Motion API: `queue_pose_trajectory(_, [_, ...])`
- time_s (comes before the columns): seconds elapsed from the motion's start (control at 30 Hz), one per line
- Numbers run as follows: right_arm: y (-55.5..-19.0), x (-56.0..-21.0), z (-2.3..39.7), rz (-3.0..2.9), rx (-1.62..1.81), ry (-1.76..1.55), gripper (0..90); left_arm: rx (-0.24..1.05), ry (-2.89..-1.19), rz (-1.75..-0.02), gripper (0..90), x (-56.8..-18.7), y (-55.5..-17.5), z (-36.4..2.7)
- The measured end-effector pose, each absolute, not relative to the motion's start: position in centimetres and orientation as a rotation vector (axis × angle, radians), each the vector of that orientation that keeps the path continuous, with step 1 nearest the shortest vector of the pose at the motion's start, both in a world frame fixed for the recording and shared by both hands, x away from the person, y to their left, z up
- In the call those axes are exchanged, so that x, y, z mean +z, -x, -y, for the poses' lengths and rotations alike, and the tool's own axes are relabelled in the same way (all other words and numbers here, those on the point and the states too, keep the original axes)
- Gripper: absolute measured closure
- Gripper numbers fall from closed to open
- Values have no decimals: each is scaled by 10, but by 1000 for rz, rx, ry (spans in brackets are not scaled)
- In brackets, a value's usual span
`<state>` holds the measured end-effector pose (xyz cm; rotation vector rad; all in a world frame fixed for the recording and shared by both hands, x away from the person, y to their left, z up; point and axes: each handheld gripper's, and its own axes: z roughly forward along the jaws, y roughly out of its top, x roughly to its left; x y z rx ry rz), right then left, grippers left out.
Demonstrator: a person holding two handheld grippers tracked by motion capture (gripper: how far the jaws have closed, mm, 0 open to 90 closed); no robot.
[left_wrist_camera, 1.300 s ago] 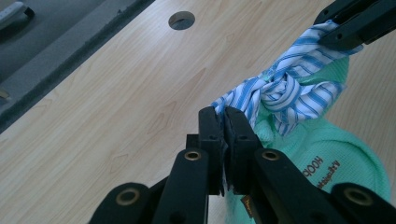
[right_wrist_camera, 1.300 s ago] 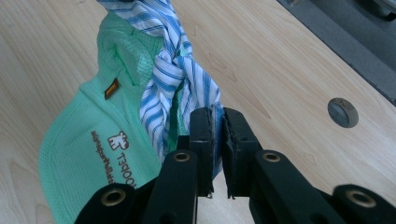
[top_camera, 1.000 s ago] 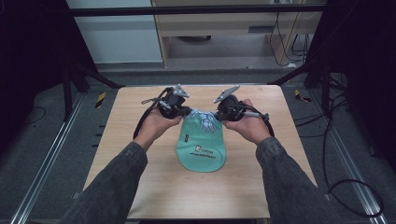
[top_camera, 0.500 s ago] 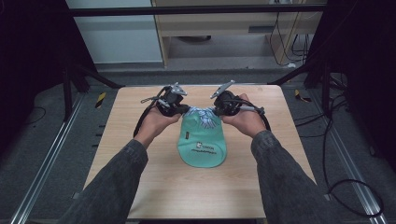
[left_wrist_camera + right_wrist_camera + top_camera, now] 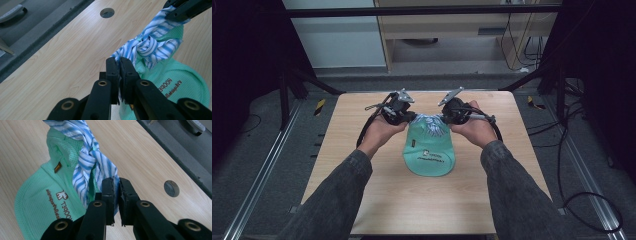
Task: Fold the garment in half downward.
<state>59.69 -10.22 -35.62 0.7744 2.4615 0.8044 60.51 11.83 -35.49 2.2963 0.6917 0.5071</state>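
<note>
Wooden table (image 5: 362, 165) bearing green mesh bag (image 5: 429, 155), lying mid-table. Left gripper (image 5: 119, 65) and right gripper (image 5: 115, 185) each pinching one striped cloth tie (image 5: 152, 45) end, knotting. Cloth soft, light, slippery; gripping near tips.

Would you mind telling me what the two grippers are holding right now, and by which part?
The left gripper and the right gripper each pinch one end of the blue-striped tie knotted on the green bag.
</note>
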Motion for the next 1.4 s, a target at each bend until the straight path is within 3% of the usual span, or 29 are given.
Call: queue_pose_trajectory(1.4, [-547, -391, 105, -2514, 844, -678, 832, 466, -2282, -622, 864, -391, -557, -131])
